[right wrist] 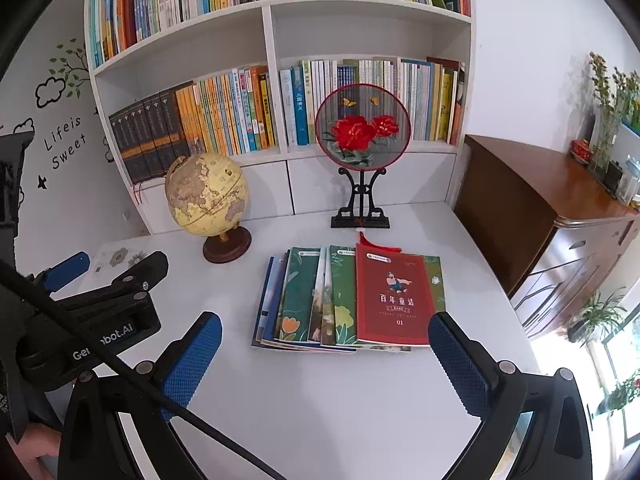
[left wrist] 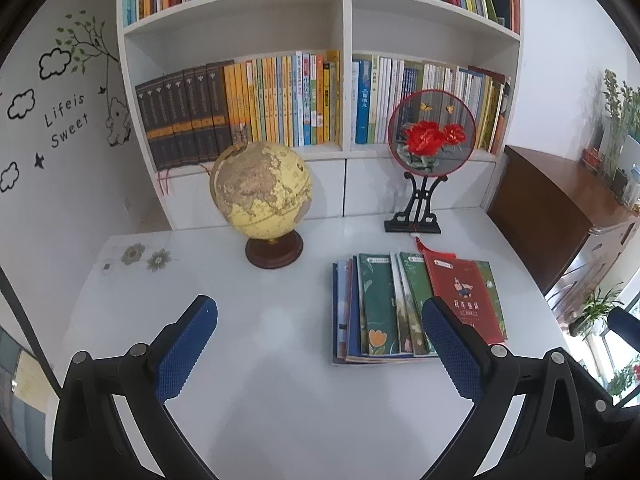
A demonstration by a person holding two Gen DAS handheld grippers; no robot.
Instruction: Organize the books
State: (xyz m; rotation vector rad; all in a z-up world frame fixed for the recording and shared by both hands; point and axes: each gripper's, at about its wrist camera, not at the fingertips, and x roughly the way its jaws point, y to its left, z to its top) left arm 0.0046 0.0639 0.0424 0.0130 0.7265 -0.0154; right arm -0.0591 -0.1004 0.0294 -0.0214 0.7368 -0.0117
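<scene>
Nearest, the left gripper (left wrist: 320,336) and right gripper (right wrist: 326,354) hover over a white desk (right wrist: 320,400), jaws spread wide, holding nothing. Just beyond lies a fanned stack of books (right wrist: 348,300), red one on top. Behind stand a globe (right wrist: 206,196), a round fan (right wrist: 362,124) and a bookshelf (right wrist: 272,28).

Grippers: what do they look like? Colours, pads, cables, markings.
Both alike: black plastic frames with silver rivets and textured blue finger pads. The left gripper body bears white lettering ending "bot.AI"; a black cable crosses in front of it. The right gripper matches.
</scene>
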